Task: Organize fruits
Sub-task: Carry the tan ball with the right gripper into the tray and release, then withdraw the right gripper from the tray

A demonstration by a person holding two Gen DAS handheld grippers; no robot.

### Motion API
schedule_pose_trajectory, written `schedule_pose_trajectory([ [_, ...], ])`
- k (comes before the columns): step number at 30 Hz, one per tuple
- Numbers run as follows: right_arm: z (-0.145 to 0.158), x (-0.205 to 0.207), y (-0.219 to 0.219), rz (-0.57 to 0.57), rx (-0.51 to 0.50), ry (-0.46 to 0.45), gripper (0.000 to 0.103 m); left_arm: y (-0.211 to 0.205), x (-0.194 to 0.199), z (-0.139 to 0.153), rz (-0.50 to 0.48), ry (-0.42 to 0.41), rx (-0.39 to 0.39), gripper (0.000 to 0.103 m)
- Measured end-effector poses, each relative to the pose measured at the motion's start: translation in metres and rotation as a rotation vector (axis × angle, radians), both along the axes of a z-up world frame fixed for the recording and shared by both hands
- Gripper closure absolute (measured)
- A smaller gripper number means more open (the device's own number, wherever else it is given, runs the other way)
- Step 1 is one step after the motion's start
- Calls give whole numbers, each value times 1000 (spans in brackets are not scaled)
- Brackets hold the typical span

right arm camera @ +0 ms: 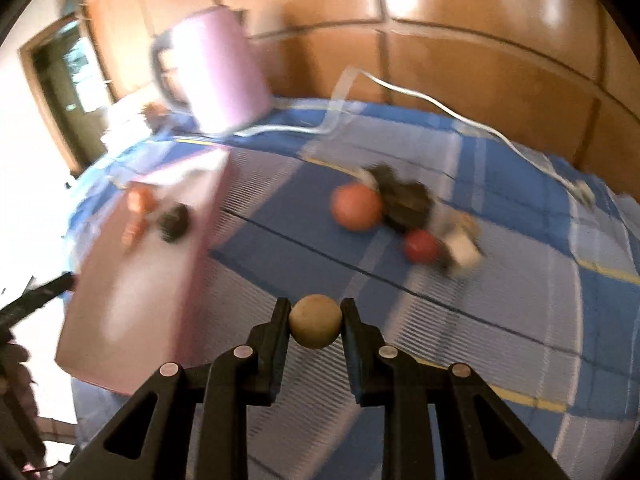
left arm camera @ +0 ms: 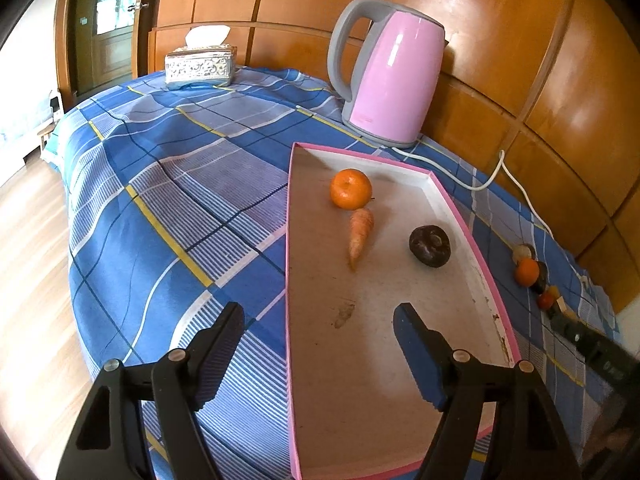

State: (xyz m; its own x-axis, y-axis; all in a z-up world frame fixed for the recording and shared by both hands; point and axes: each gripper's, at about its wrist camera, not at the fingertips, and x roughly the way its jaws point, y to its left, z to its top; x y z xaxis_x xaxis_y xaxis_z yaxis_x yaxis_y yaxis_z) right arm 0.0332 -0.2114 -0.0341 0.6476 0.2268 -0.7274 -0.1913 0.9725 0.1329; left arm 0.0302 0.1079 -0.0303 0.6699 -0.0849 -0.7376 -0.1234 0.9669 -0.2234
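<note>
Fruits are split between two spots: in the pink-rimmed tray (left arm camera: 472,236) we see a mandarin (left arm camera: 351,189), a small carrot (left arm camera: 360,234) and a dark purple round fruit (left arm camera: 430,246), while a loose cluster of fruits (right arm camera: 400,208) lies on the checked blue tablecloth (left arm camera: 180,184) well to the tray's right. Our left hand-held gripper (left arm camera: 320,344) hovers over the near left edge of the tray with its jaws wide and nothing between them. Our right hand-held gripper (right arm camera: 316,322) has its jaws clamped on a small tan round fruit (right arm camera: 316,321), above the cloth between tray and cluster; that view is blurred. A pink electric kettle (left arm camera: 394,76) stands at the desk's far edge just behind the tray, its white cord (left arm camera: 492,176) trailing along the cloth by the wooden wall panels (left arm camera: 520,40). A silver tissue box (left arm camera: 200,66) sits at the far left corner. Left of the tray a broad stretch of cloth lies bare up to the desk's edge, beyond which we see wooden floor (left arm camera: 28,240) and a doorway (left arm camera: 108,12).
</note>
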Motion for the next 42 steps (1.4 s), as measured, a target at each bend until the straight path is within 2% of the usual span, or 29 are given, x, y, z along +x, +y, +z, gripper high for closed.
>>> schedule_pose_trajectory([
  [7,20,15,65,190,-7,-35,78,3,0,-2,6,4,-3,26],
  [13,9,31,106,267,-53,-19,78,7,1,-5,18,12,-5,26],
  [23,-7,40,121,269,-122,-2,77,9,2,-8,27,17,-5,26],
  [27,-9,40,120,253,-111,4,66,9,1,-8,27,17,-5,26],
  [42,2,22,86,140,-57,-31,65,5,-1,-9,25,17,-6,26],
])
